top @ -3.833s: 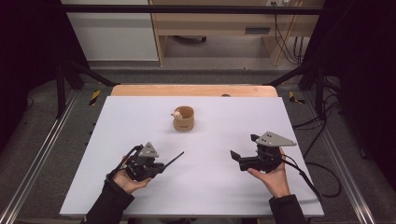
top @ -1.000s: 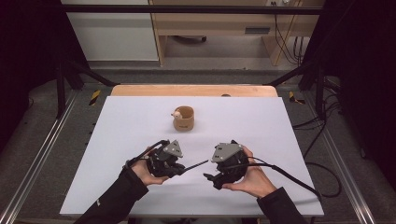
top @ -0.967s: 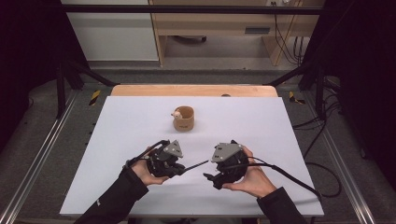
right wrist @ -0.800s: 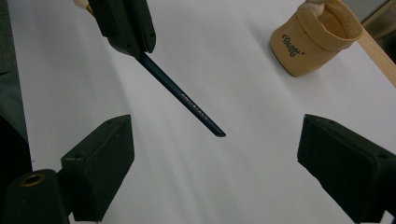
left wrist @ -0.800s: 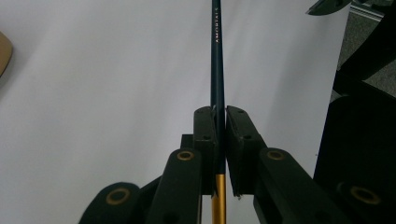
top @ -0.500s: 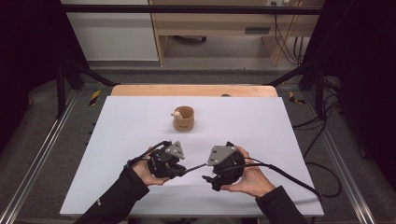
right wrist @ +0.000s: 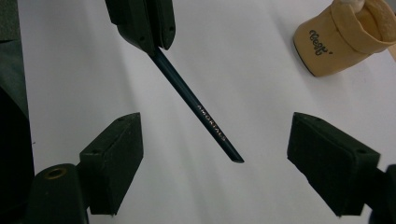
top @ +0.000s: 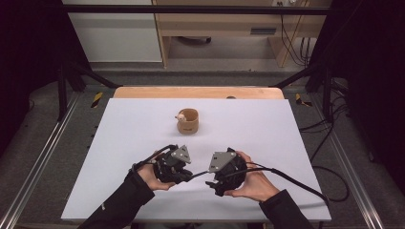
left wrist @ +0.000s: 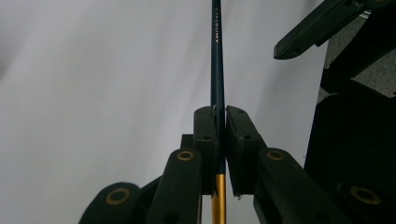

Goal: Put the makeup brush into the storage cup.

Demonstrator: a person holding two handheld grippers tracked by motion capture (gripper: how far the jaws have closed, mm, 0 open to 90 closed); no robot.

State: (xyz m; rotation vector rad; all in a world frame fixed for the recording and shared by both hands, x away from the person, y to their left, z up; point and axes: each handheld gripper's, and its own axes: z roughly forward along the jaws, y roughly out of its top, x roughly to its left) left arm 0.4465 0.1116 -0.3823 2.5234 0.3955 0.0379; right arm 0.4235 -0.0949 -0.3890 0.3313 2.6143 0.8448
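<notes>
The left gripper (left wrist: 220, 140) is clamping a dark blue pencil (right wrist: 201, 109), both pads squeezing its shaft just above the gold end. The right gripper (right wrist: 215, 163) is sitting wide apart with the pencil's free end between its 2 pads, touching neither; its jaws have just been closing. Everything's hovering low over the white table (top: 305, 143), the tan cup (top: 187, 121) well apart behind.

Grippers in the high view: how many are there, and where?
2. The left gripper is at the near middle of the table, shut on a dark pencil. The right gripper is just beside it, jaws open around the pencil's free end.
</notes>
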